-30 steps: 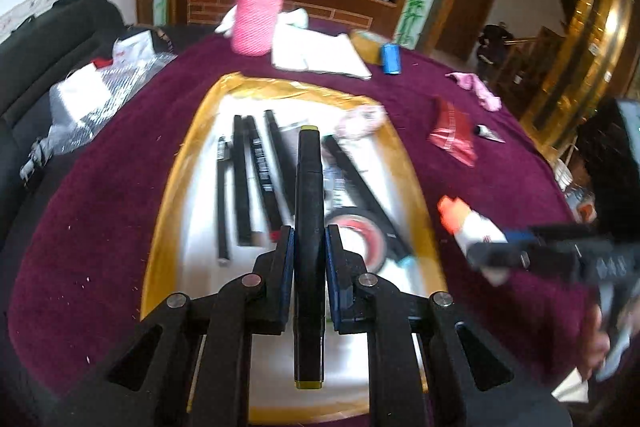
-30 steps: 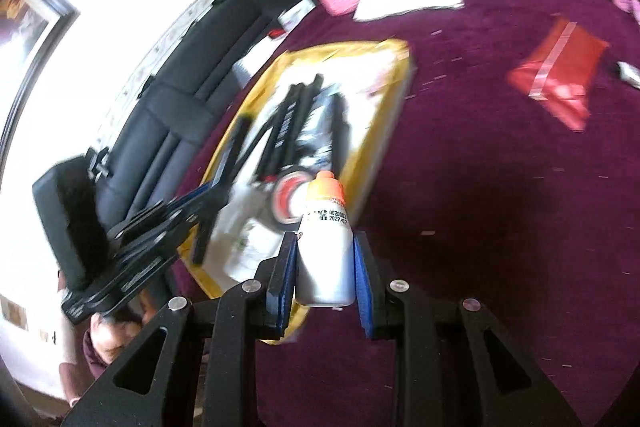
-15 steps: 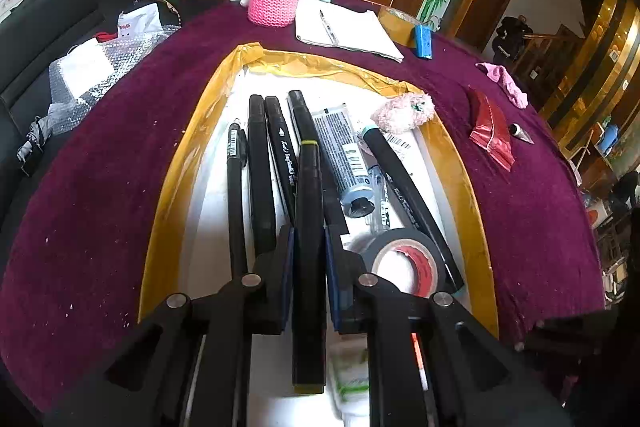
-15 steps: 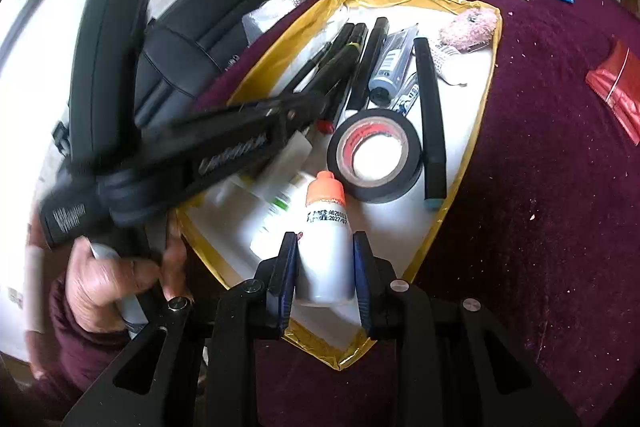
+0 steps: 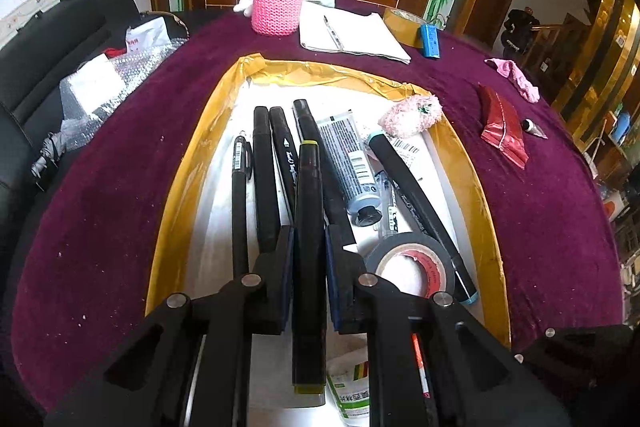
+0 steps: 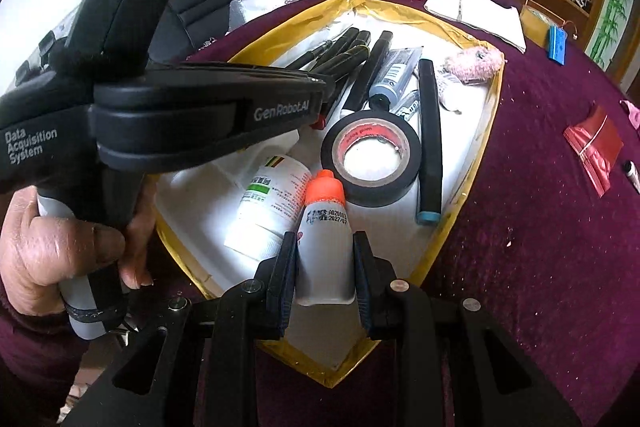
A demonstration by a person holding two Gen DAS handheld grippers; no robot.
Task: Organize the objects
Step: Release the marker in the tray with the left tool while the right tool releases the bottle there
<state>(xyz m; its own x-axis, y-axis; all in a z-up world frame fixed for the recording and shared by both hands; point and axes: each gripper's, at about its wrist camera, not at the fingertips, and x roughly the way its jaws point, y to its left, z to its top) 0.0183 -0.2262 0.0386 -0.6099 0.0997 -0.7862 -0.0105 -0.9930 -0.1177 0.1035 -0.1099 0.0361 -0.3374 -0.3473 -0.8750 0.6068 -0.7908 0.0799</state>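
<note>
Left gripper (image 5: 309,251) clamped on a black marker with olive-yellow ends (image 5: 309,227), held lengthwise over the yellow-rimmed white tray (image 5: 192,163). Right gripper (image 6: 324,259) clamped on a small white bottle with an orange cap (image 6: 325,227), cap pointing to 12 o'clock, over the tray's near corner. In the tray: black tape roll (image 6: 372,159) at 1 o'clock of the bottle, white tub with a green label (image 6: 272,207) at its 9 o'clock, grey tube (image 5: 348,163), more black markers (image 5: 264,179). A hand (image 6: 60,247) grips the left gripper's handle.
</note>
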